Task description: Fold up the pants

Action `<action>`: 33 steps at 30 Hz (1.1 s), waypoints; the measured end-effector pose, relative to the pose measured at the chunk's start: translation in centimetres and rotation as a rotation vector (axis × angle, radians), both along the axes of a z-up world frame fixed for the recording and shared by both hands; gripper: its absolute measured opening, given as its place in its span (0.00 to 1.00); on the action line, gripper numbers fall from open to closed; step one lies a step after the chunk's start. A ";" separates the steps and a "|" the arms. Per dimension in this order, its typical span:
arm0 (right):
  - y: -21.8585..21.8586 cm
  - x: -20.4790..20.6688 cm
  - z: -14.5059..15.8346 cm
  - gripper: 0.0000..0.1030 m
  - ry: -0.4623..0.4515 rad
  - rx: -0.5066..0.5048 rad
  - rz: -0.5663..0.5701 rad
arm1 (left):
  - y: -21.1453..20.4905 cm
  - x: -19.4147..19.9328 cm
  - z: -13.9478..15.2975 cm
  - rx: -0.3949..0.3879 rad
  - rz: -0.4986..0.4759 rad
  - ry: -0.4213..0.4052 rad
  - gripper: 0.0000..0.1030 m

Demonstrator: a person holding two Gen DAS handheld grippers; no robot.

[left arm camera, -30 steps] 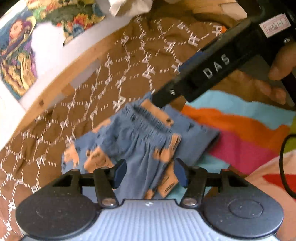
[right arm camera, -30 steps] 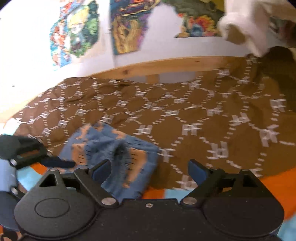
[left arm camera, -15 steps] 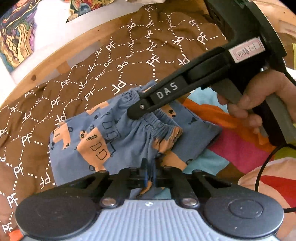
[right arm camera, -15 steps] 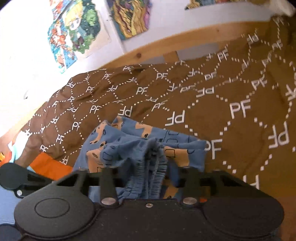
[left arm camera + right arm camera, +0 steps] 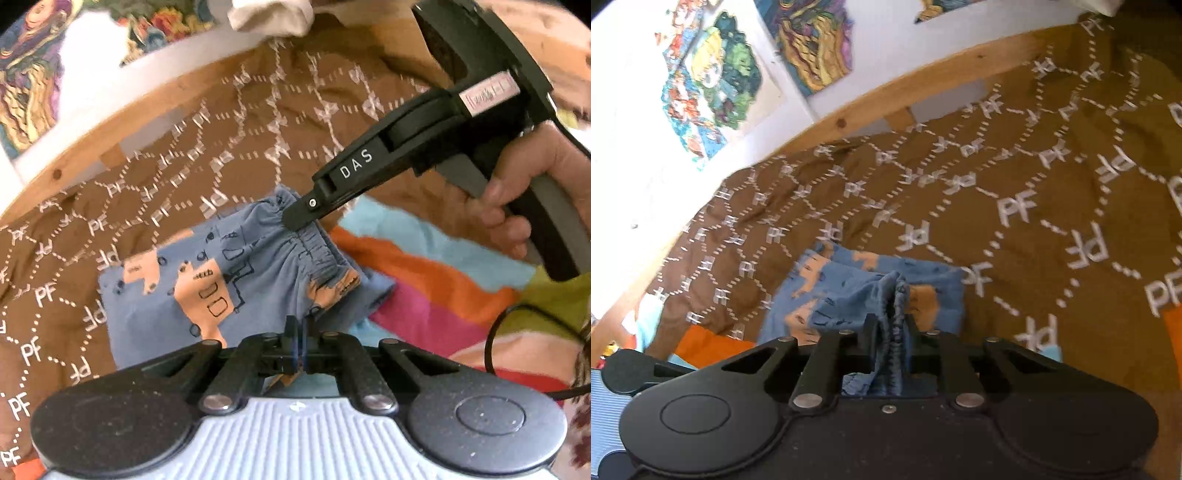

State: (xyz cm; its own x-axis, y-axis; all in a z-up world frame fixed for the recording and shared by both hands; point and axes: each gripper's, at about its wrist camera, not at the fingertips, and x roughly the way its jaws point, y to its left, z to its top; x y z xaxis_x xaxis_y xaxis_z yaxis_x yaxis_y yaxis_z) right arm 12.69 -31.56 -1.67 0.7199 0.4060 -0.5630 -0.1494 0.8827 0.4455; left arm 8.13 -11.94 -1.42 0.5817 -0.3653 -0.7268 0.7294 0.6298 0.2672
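The small blue pants [image 5: 229, 280] lie on the bed, on the brown PF-patterned blanket [image 5: 258, 122], with their gathered waistband end toward the striped bright cloth [image 5: 424, 288] and the legs running away from it, toward the wooden bed rail [image 5: 74, 162]. That long axis, waistband to leg hems, is what the next move hangs on.

The left hand-held gripper [image 5: 298, 345] has its jaws pinched tight on the near corner of the waistband, a thin fold of blue fabric caught between them. The right hand-held gripper [image 5: 891, 334] sits at the far corner of the same waistband; its jaws are closing, with a thick bunch of the elastic already squeezed between the pads (in the left view its black tip presses right into the gathers [image 5: 299, 216], and a person's hand [image 5: 517, 199] grips its handle).

So both grippers stand at the waistband end, 1 at each corner, and the legs stretch out beyond them. Neither is nearer the hems. I'd judge the fold will carry the waistband over along that axis toward the rail, both corners kept level so the cloth does not skew.
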 end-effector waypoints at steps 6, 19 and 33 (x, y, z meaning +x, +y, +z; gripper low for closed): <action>-0.1 0.2 -1.6 0.19 0.031 -0.019 -0.017 | 0.3 1.2 -1.0 -0.041 0.048 0.080 0.02; 0.4 -0.7 -1.2 0.45 -0.024 -0.098 -0.029 | 1.0 0.9 -0.6 -0.063 0.077 0.117 0.26; 4.6 -3.1 -0.6 0.99 -0.266 -0.477 -0.110 | 10.2 7.0 2.4 -0.283 0.546 0.041 1.00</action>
State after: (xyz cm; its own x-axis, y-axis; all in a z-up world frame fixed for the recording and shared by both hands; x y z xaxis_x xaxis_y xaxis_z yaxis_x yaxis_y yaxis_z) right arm 9.59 -26.96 -2.24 0.8863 0.0647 -0.4585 -0.0973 0.9941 -0.0480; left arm 15.11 -1.73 1.01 0.7128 -0.2042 -0.6710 0.2876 0.9577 0.0141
